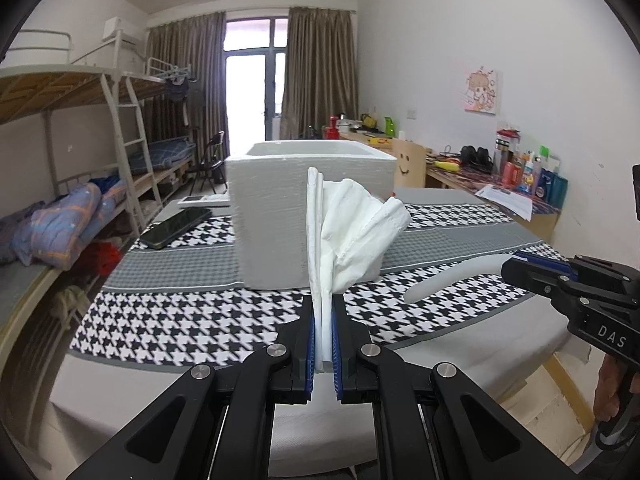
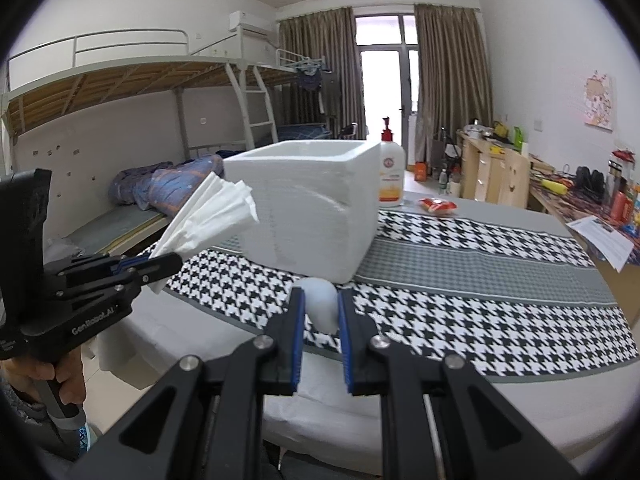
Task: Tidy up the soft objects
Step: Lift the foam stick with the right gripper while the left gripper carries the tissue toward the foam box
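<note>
my left hand-held gripper (image 1: pixel 324 312) clamps crumpled white cloth (image 1: pixel 352 228) | right hand-held gripper (image 2: pixel 320 304) pinches smooth pale sock (image 2: pixel 320 304) | foam box (image 1: pixel 304 208) behind

Daylight enters through the glass balcony door (image 1: pixel 256 92) at the far end; its panes are overexposed in both views. Room illumination is even and moderately bright, with soft, faint shadows. Strong fisheye curvature bends walls and bunk beds (image 2: pixel 132 92), with black vignetting at the corners. The houndstooth cloth (image 1: pixel 180 320) shows slight motion blur.
</note>
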Available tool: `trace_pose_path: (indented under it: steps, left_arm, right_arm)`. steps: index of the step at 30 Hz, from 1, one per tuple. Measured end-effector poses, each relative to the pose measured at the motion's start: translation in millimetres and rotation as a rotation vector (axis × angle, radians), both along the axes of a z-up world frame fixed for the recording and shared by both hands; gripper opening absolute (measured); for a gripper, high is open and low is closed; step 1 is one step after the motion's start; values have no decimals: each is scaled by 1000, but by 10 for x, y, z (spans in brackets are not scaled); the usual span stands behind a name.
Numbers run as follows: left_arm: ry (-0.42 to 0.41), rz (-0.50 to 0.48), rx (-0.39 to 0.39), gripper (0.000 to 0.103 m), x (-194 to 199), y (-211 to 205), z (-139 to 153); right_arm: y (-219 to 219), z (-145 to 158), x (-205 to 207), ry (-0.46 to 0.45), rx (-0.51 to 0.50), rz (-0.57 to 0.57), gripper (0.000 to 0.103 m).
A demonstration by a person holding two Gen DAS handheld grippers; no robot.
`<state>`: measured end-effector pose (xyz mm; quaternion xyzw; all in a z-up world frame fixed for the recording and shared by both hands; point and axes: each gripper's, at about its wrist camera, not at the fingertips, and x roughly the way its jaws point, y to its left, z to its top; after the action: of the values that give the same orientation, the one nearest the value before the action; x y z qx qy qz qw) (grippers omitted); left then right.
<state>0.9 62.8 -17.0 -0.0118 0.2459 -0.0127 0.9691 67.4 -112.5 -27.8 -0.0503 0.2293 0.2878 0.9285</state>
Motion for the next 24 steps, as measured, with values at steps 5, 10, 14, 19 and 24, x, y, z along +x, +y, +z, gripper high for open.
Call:
trace_pose_path:
  steps: [5, 10, 14, 19, 24]
  left_arm:
    - [-7, 15, -1, 7, -69, 65, 8]
    - [-11, 21, -4, 7, -130, 83, 16]
    - [-13, 18, -1, 7, -161, 80, 20]
    - [-20, 20, 2, 7, -180, 92, 32]
    - [-20, 16, 2, 7, -184, 122, 38]
  right_arm:
    - [94, -5, -35, -6, -4, 16, 19]
    - [142, -34, -74, -7, -13, 24, 19]
    - [171, -55, -80, -7, -17, 25, 19]
    - [191, -68, -67, -5, -23, 26, 19]
    - [197, -60, -46, -9, -27, 25, 19]
